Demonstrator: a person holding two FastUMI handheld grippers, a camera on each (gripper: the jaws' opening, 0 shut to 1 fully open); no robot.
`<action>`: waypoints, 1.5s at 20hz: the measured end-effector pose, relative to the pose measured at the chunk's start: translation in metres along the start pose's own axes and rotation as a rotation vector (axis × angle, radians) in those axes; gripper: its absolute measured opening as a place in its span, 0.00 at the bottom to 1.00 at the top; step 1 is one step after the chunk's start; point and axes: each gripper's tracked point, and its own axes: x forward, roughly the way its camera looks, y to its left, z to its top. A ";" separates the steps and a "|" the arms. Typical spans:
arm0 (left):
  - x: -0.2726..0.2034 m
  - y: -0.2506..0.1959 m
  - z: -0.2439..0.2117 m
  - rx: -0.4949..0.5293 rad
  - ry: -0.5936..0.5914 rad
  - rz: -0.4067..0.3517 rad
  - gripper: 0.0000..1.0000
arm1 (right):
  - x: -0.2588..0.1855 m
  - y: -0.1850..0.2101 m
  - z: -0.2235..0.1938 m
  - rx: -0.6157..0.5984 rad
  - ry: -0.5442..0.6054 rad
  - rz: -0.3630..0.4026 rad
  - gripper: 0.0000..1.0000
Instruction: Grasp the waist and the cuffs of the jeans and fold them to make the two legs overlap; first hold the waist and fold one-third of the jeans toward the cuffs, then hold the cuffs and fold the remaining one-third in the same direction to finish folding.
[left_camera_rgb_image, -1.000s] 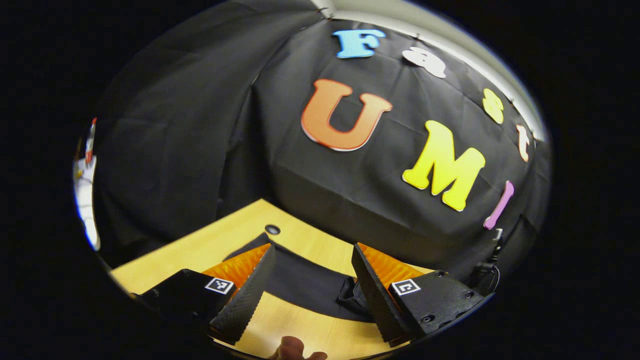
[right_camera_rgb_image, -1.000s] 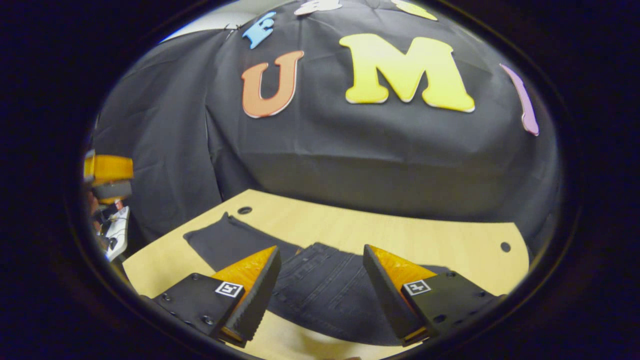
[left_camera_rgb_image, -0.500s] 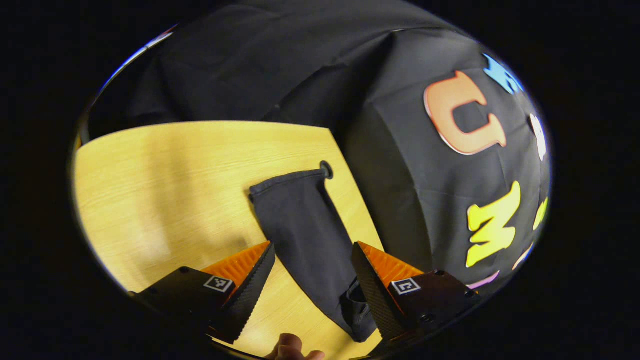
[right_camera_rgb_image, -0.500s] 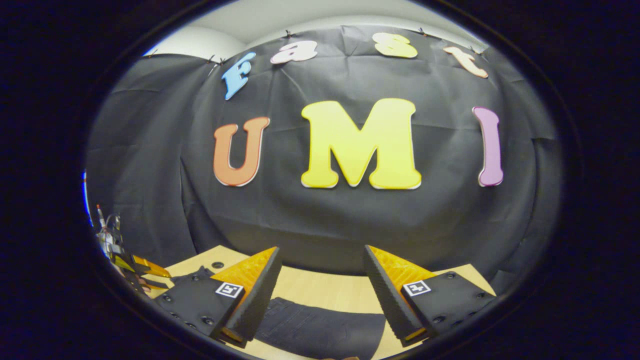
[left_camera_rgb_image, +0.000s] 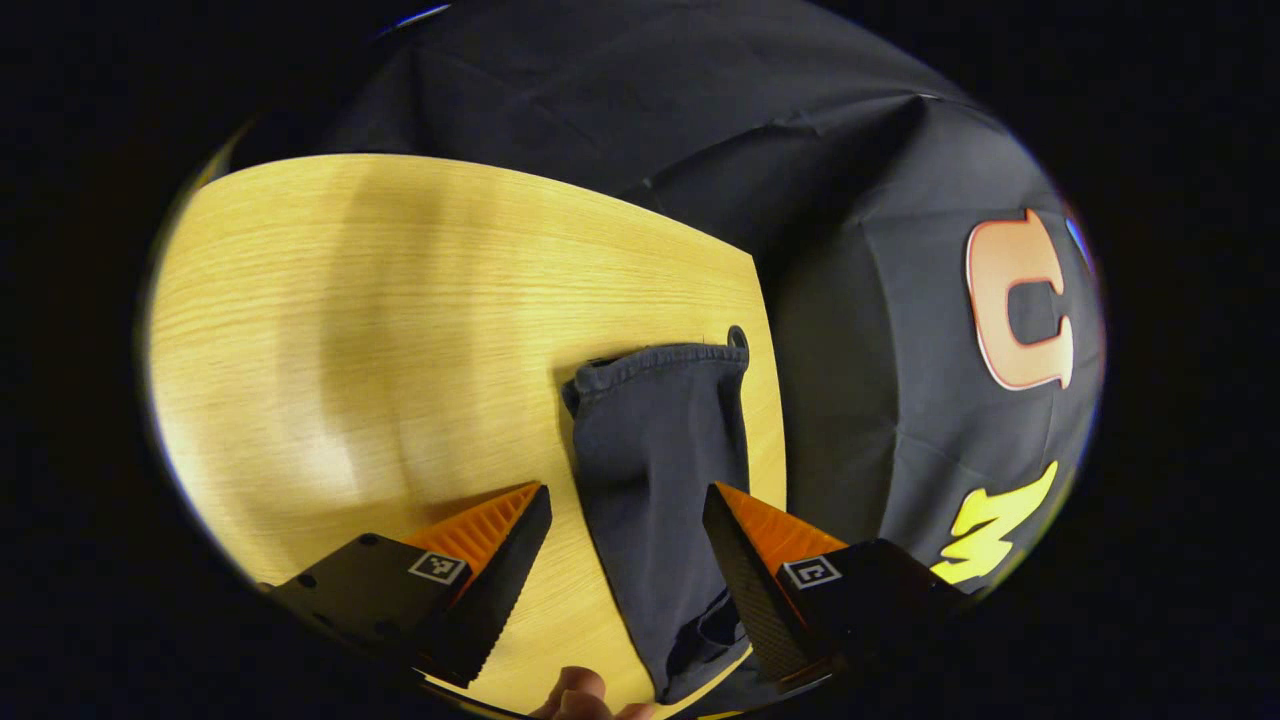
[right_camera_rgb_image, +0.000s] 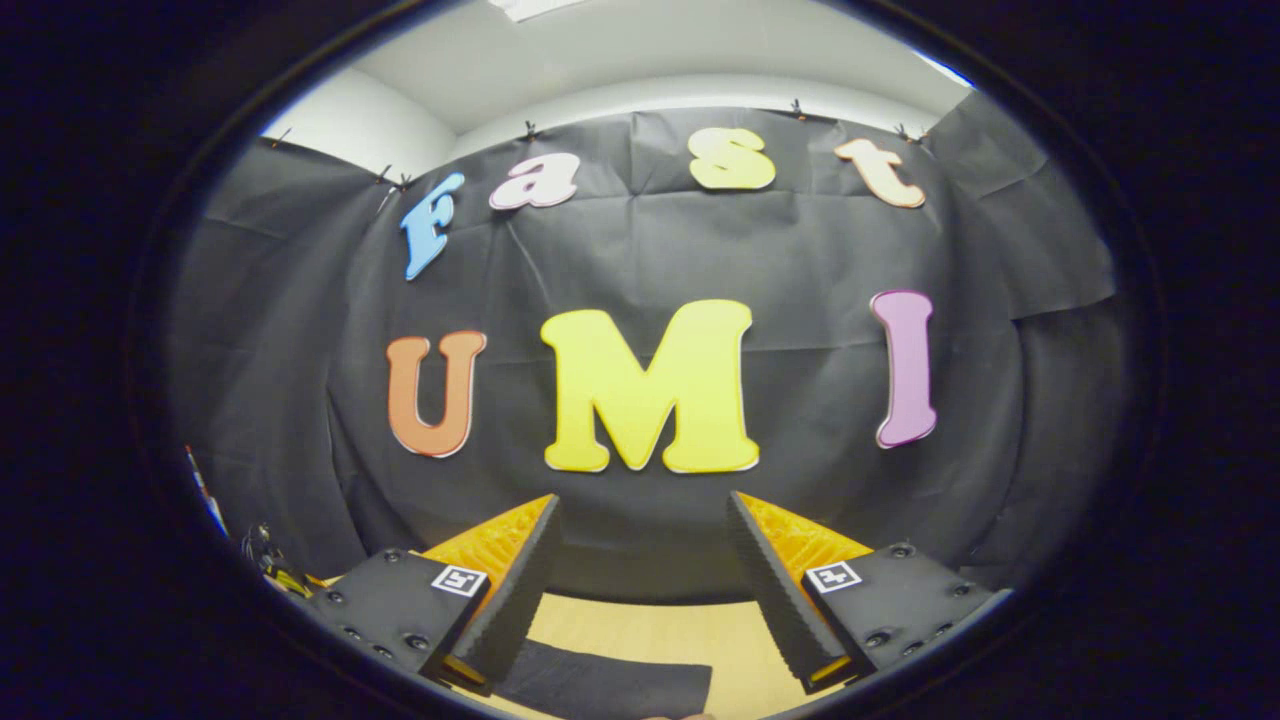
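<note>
Dark jeans (left_camera_rgb_image: 655, 470) lie on the wooden table (left_camera_rgb_image: 380, 330), one leg running away from me to a hemmed cuff (left_camera_rgb_image: 650, 362) near the table's far edge. My left gripper (left_camera_rgb_image: 625, 510) is open above that leg, a finger on either side and nothing between them. A fingertip of the holding hand (left_camera_rgb_image: 580, 695) peeks in at the bottom. In the right gripper view, my right gripper (right_camera_rgb_image: 640, 525) is open and points at the booth wall, high above a strip of the jeans (right_camera_rgb_image: 610, 690) on the table (right_camera_rgb_image: 700, 640).
A small round hole (left_camera_rgb_image: 738, 336) in the tabletop sits just past the cuff, close to the table's far edge. Bare wood stretches to the left of the leg. Black cloth walls close in behind the table.
The left gripper has turned and swung out along the leg toward the cuff. The right gripper has tilted upward, so the jeans have dropped to the bottom of its view.
</note>
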 end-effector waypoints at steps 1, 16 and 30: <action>0.005 -0.004 0.002 -0.015 -0.007 -0.016 0.99 | -0.001 -0.006 0.001 -0.003 -0.002 -0.013 0.95; 0.060 -0.014 0.011 -0.194 -0.068 -0.095 0.08 | -0.014 -0.045 0.000 -0.038 0.049 -0.077 0.95; 0.008 -0.088 0.001 0.201 -0.162 -0.163 0.04 | -0.021 -0.042 -0.011 -0.033 0.072 -0.066 0.99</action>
